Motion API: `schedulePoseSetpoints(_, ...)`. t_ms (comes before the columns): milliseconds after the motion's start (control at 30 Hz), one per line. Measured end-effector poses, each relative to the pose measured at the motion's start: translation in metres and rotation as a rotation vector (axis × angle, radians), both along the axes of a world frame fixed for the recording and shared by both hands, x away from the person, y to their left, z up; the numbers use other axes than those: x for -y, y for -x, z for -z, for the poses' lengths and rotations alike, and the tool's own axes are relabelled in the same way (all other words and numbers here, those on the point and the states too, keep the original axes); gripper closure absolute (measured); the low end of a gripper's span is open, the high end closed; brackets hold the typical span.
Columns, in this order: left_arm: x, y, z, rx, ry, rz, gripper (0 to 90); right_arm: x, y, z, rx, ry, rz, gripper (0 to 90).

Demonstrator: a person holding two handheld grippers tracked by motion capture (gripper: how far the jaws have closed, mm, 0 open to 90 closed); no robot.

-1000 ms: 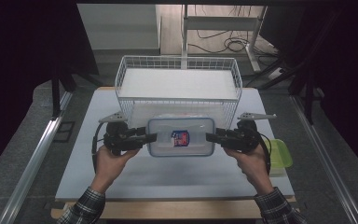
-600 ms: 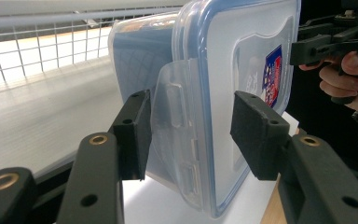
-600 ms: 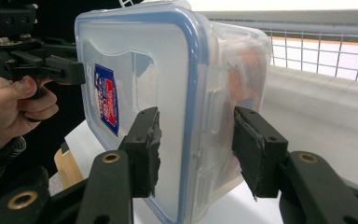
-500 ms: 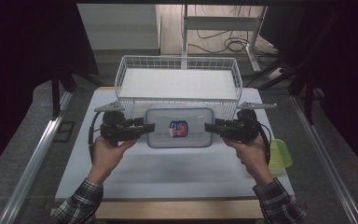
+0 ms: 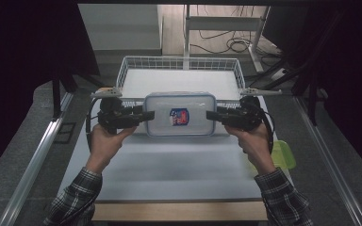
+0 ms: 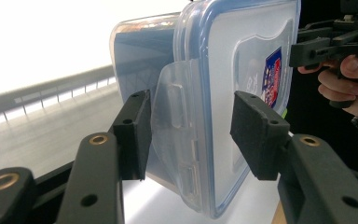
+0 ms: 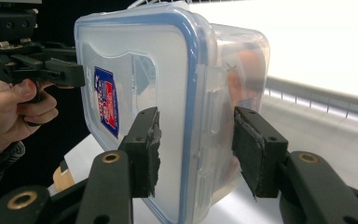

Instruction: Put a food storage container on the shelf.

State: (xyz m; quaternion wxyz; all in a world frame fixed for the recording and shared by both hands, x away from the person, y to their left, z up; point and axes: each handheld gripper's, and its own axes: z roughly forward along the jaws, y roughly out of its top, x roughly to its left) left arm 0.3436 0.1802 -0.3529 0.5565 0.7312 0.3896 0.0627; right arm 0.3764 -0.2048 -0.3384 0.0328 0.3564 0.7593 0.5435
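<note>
A clear plastic container (image 5: 180,114) with a blue-rimmed lid and a red-and-blue sticker hangs above the white table, just in front of the wire basket (image 5: 179,60). My left gripper (image 5: 148,115) is shut on its left end and my right gripper (image 5: 210,115) on its right end. In the left gripper view the container (image 6: 242,56) stands on edge between the pads of my left gripper (image 6: 189,135), over the side latch. In the right gripper view my right gripper (image 7: 196,149) clamps the lid and body of the container (image 7: 135,60) the same way.
The white wire basket stands at the far side of the table, with the container's far edge level with its front rim. A green lid-like thing (image 5: 283,155) lies by the right forearm. The white table top (image 5: 169,165) runs to the wooden front edge.
Both grippers have lifted the container and carried it away from the person, toward the basket's front rim. The grip on each end looks unchanged.
</note>
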Motion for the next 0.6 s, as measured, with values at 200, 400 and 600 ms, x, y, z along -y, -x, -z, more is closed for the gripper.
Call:
schedulePoseSetpoints(200,-0.002,-0.007,-0.010,0.002,0.009,0.001,49.9,-0.002,-0.010,-0.015,0.021,-0.012,0.004,52.1)
schedulePoseSetpoints(400,-0.007,-0.015,-0.025,0.014,0.013,-0.001,50.1,-0.004,-0.015,-0.023,0.018,-0.028,0.008,52.2)
schedulePoseSetpoints(600,-0.012,-0.025,-0.038,0.028,0.041,-0.001,51.3,-0.006,-0.025,-0.030,0.013,-0.061,0.012,52.2)
